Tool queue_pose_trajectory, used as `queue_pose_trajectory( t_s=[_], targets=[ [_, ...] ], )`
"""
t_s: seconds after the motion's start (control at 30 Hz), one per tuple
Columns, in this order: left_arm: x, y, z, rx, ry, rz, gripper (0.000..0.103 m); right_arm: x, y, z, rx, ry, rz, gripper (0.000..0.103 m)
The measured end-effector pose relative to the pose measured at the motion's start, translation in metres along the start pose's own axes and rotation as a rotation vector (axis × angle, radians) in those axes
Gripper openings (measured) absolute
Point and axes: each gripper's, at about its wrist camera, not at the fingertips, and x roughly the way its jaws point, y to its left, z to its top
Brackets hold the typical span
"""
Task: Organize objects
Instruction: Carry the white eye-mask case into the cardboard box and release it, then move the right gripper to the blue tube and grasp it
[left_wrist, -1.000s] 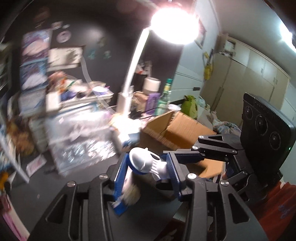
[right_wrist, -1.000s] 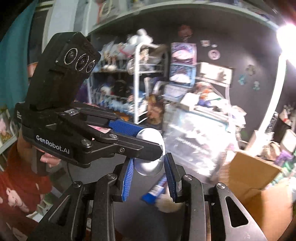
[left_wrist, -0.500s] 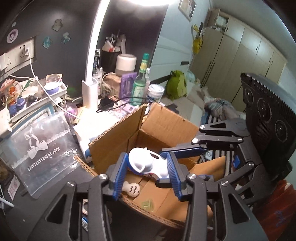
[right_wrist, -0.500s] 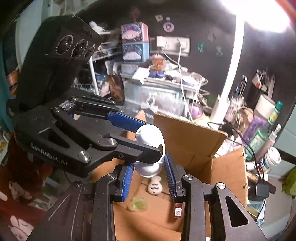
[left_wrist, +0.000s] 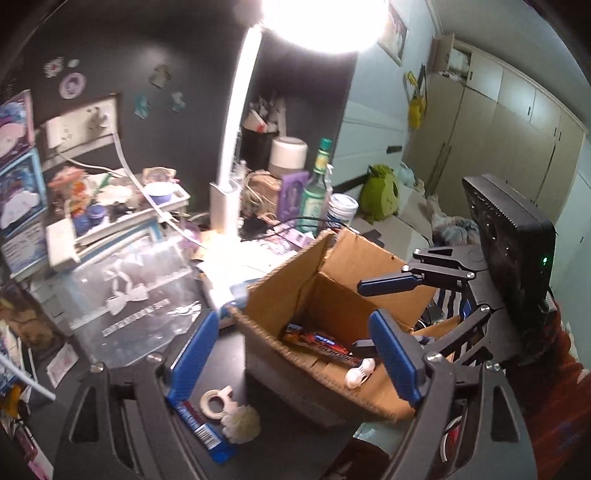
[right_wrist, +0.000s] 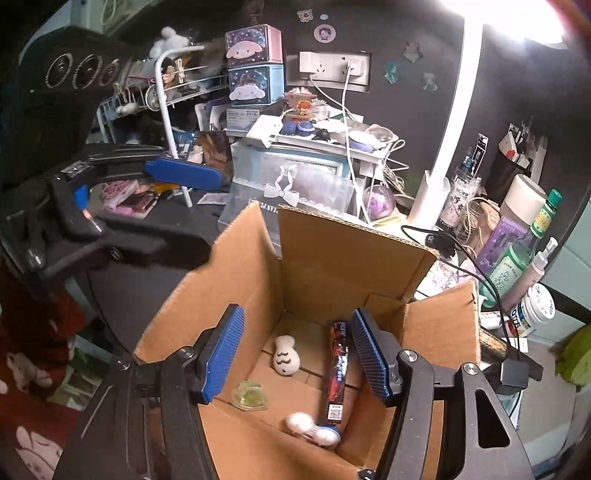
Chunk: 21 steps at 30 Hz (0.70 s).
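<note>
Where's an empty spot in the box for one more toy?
Inside the cardboard box, the bare floor lies at the near left, between the yellow-green clip and the left wall. The right side is crowded: a candy bar along it, a white-and-blue toy in front, a moustached white figure at the back.

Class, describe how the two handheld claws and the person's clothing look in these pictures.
Both the left claw and the right claw have black frames with ribbed blue pads. The boxy black camera block shows a green light. The red sleeve has a pink bunny print.
</note>
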Motion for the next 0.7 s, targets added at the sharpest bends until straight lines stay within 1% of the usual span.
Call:
queue_pose_trajectory(
  t_s=[0.17,0.23,0.27,0.3,0.37,0.5,0.63,0.7],
  targets=[
    [-0.03,0.016,-0.011,-0.02,-0.052,0.037,0.082,-0.016,0.024,0.01,-0.021,-0.094,0.027,0.057],
    [-0.046,0.024,-0.018,-0.028,-0.08,0.055,0.082,-0.022,0.042,0.014,-0.043,-0.131,0.034,0.057],
    [-0.052,0.029,-0.023,-0.035,-0.09,0.066,0.084,-0.024,0.053,0.016,-0.058,-0.145,0.043,0.057],
    [-0.057,0.034,-0.029,-0.045,-0.1,0.086,0.088,-0.024,0.066,0.017,-0.075,-0.16,0.057,0.057],
    [-0.065,0.044,-0.042,-0.056,-0.108,0.133,0.089,-0.021,0.09,0.019,-0.106,-0.191,0.083,0.057],
    [-0.077,0.071,-0.076,-0.102,-0.119,0.181,0.089,-0.004,0.131,0.015,-0.134,-0.207,0.146,0.057],
    [-0.084,0.096,-0.113,-0.158,-0.128,0.221,0.089,0.024,0.167,0.008,-0.145,-0.184,0.187,0.057],
    [-0.085,0.106,-0.13,-0.18,-0.122,0.235,0.089,0.044,0.181,0.001,-0.141,-0.158,0.189,0.057]
  ],
)
